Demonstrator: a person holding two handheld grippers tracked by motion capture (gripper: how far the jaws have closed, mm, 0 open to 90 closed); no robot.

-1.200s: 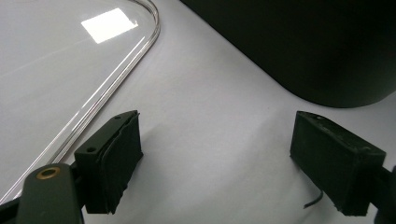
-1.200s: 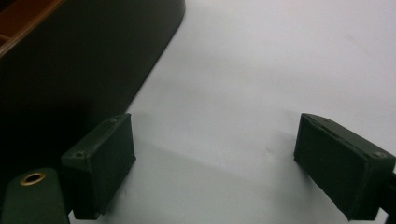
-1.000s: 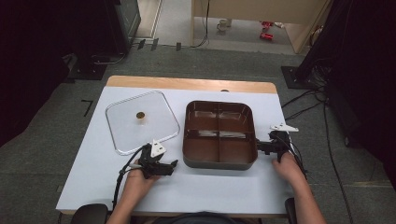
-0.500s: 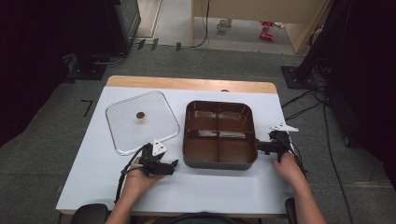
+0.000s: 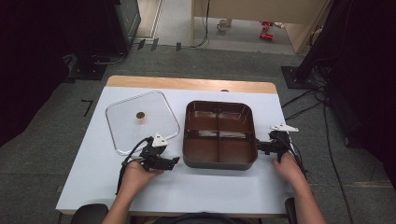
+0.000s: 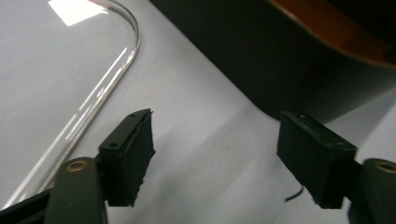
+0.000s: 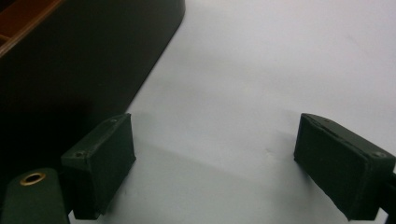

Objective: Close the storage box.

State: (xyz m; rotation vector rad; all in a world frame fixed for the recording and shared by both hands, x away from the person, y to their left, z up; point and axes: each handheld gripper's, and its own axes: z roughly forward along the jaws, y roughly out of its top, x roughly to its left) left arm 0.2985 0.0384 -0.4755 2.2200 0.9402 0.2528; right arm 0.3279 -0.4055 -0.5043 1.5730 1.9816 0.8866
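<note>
Fingers of both grippers, left (image 5: 173,161) and right (image 5: 259,147), spread wide, flanking the brown tray (image 5: 219,161), each just beside a near corner.

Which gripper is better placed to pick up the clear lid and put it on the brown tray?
Left. The left gripper is open beside the clear lid; the brown tray lies between the lid and the right gripper.

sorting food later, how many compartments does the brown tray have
4, in a two-by-two grid inside the brown tray: far left, far right, near left, near right. All look empty; none seems hidden.
</note>
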